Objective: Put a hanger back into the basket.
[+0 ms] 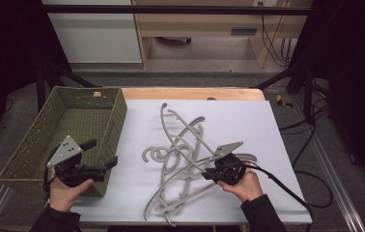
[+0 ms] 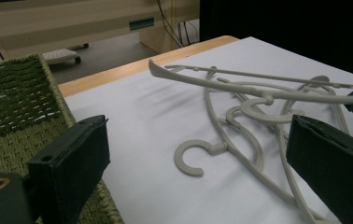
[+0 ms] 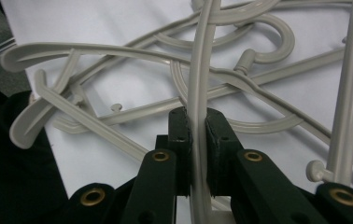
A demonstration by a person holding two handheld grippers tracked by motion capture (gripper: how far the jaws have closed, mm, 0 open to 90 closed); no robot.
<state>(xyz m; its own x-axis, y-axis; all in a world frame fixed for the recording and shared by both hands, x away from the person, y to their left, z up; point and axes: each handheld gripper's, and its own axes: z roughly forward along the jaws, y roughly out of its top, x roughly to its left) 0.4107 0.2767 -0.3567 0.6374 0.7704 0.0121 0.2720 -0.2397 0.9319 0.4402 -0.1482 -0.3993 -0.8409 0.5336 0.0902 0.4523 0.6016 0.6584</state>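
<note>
Right gripper [image 1: 208, 173]: jaws clenched on the thin arm of one grey hanger [image 3: 198, 88]; in the right gripper view the pads pinch that arm from both sides, and it runs straight up between them
Held hanger: lifted at the gripped end, its far end reaching over the heap towards the table's back edge
Hanger pile [image 1: 180, 154]: tangled grey hangers lying on the white sheet [image 1: 248, 121] in the middle of the table; one hook [image 2: 191, 158] curls free on the side nearest the basket
Left gripper [image 1: 104, 153]: jaws released and wide apart, nothing between them; held at the basket's near right corner, pointing towards the pile
Basket [image 1: 26, 145]: green woven, on the table's left, just beside the sheet
</note>
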